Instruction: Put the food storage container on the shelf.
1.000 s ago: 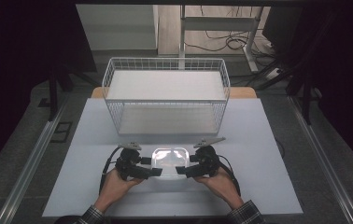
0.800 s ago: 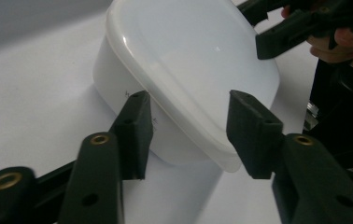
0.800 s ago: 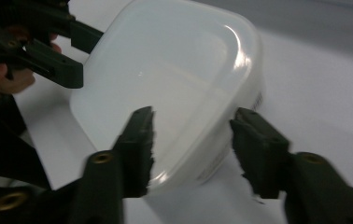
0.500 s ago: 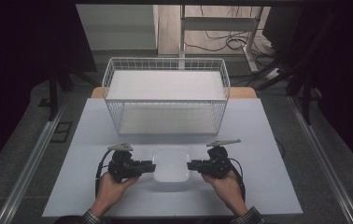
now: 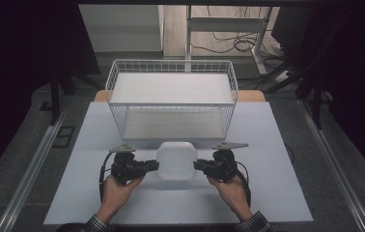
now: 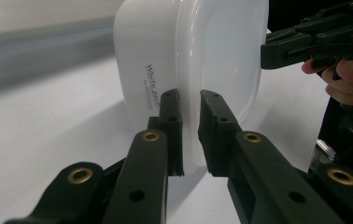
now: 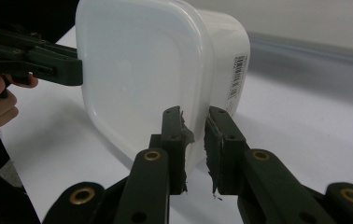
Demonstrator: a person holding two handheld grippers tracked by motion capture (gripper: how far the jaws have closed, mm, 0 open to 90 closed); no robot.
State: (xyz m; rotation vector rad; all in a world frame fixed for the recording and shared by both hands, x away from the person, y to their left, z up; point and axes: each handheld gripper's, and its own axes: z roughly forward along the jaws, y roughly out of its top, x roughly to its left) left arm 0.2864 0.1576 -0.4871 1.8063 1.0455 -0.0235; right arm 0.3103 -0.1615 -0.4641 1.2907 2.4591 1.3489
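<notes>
A white plastic container (image 5: 175, 161) with a rounded square lid is held between both grippers near the front of the table. My left gripper (image 5: 154, 166) is shut on its left rim, and my right gripper (image 5: 198, 166) is shut on its right rim. In the left gripper view the jaws (image 6: 190, 100) pinch the edge of the container (image 6: 165, 60), which has printed text on its side. In the right gripper view the jaws (image 7: 194, 116) clamp the opposite edge of the container (image 7: 137, 70), which has a barcode label. A shadow lies under it; whether it touches the table I cannot tell.
A white wire basket (image 5: 171, 63) stands just behind the container, at the middle back of the white tabletop (image 5: 277, 193). Hands and checked sleeves come in from the front edge. Cables and metal legs lie on the floor beyond the table.
Both grippers have carried the container away from the front edge toward the basket. It now sits closer to the basket's front wall.
</notes>
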